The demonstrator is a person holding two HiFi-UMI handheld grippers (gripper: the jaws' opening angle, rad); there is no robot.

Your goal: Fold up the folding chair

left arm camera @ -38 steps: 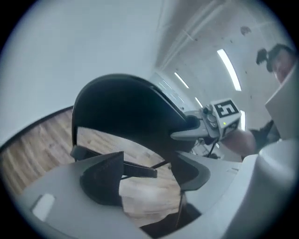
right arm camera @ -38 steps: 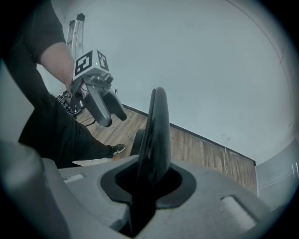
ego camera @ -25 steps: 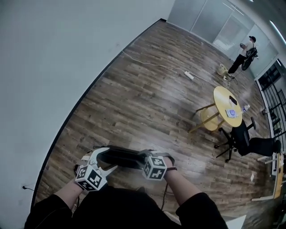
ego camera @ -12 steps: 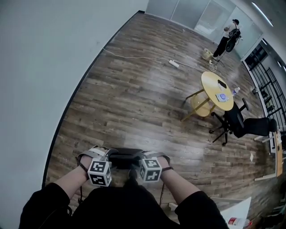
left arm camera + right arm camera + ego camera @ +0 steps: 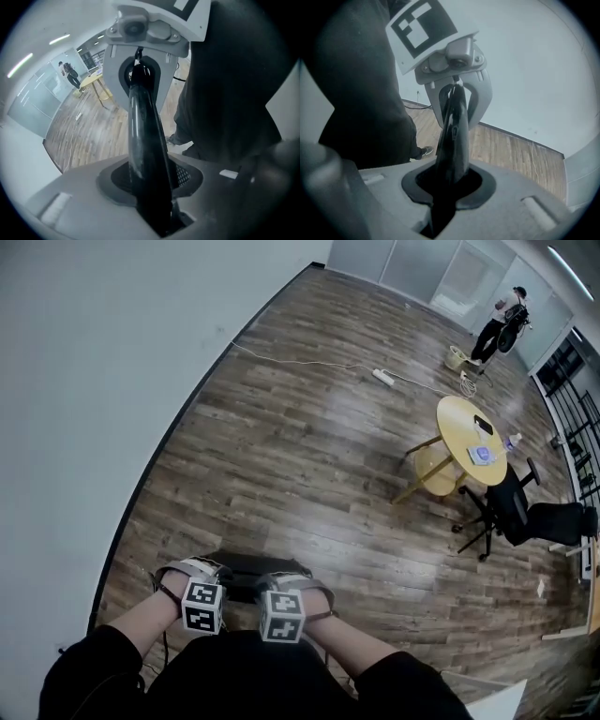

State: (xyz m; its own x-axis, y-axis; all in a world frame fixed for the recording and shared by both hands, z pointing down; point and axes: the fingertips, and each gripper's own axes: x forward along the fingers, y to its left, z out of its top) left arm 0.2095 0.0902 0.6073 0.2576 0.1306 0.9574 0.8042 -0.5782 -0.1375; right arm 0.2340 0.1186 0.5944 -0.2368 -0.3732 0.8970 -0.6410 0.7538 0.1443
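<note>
The black folding chair [image 5: 246, 568] stands on the wood floor right in front of me, and only its dark top shows in the head view. My left gripper [image 5: 208, 585] points steeply down onto its top bar [image 5: 143, 136]. The jaws of the left gripper [image 5: 152, 187] are closing round that glossy black bar, which fills the gap between them. Close beside it, my right gripper [image 5: 284, 589] is shut on the same top edge [image 5: 454, 131]; this right gripper [image 5: 447, 183] pinches a thin black part. Each gripper view shows the other gripper at the bar's far end.
A white wall [image 5: 94, 381] runs along the left. To the right stand a round yellow table [image 5: 472, 442], a stool [image 5: 433, 474] under it and a black office chair [image 5: 511, 517]. A power strip [image 5: 382, 377] with its cable lies on the floor; a person [image 5: 502, 326] stands far off.
My left gripper turned from the chair's left end, sank onto the top bar and drew close to the right gripper. The right gripper kept its hold. The head view shifted slightly.
</note>
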